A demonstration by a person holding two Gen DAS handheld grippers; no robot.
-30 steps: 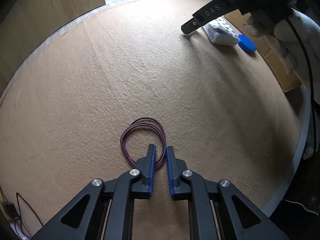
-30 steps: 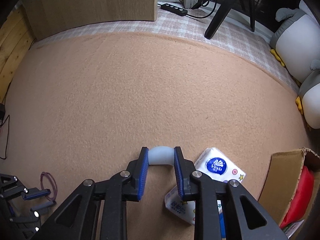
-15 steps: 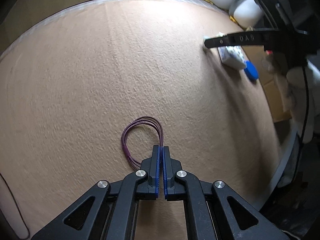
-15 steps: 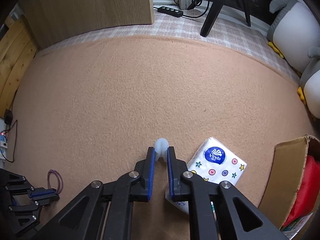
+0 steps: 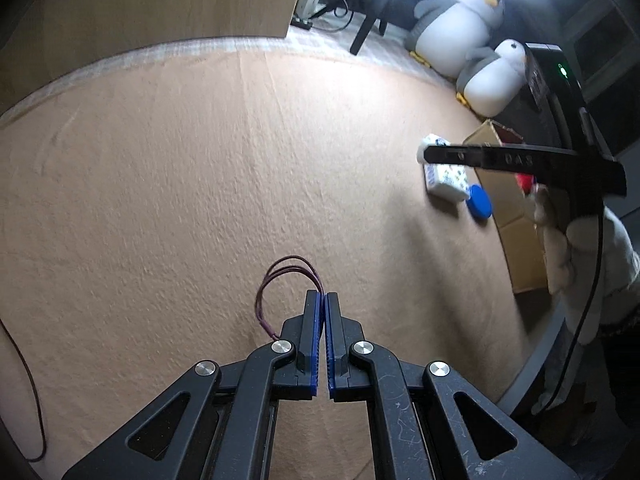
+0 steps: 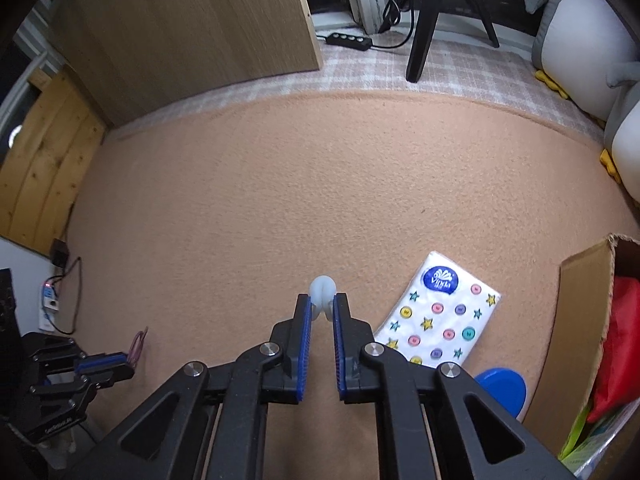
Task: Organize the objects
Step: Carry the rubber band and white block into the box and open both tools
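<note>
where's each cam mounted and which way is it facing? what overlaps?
Left wrist: on the left gripper, angled down at the carpet; its shut fingers pinch a purple cord loop; a gloved hand shows at right.
Right wrist: on the right gripper, angled down; fingers squeeze a pale soft object.
Shared: tissue pack, blue lid, cardboard box, each other's gripper.

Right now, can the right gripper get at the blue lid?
Probably not yet: the right gripper is shut on a pale soft piece. The blue lid lies uncovered on the carpet just beside it.
</note>
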